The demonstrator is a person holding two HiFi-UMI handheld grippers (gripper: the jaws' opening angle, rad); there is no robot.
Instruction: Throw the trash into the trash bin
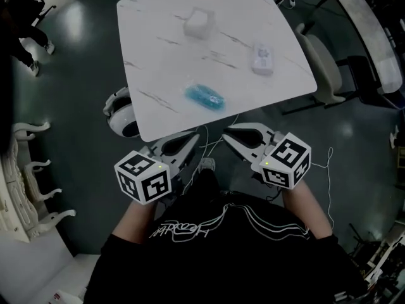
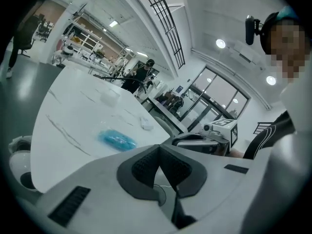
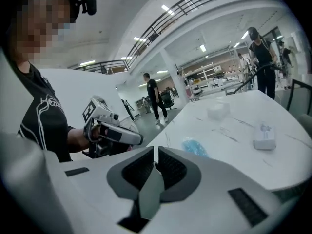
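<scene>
Left gripper (image 1: 192, 138) and right gripper (image 1: 229, 132) jaws together, empty, at marble table (image 1: 158, 49) edge, blue wrapper (image 1: 205, 97), white packet (image 1: 263, 59), white trash bin (image 1: 121, 114) beside, shirt print (image 1: 183, 230) unreadable

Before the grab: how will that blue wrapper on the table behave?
Blue wrapper looks crinkled and translucent, so probably thin, floppy film that crushes under pinch. It lies flat, so rolling seems unlikely. On the glossy table it may slide if pushed.

Left tool (image 1: 192, 138), right tool (image 1: 229, 133) closed, empty.
</scene>
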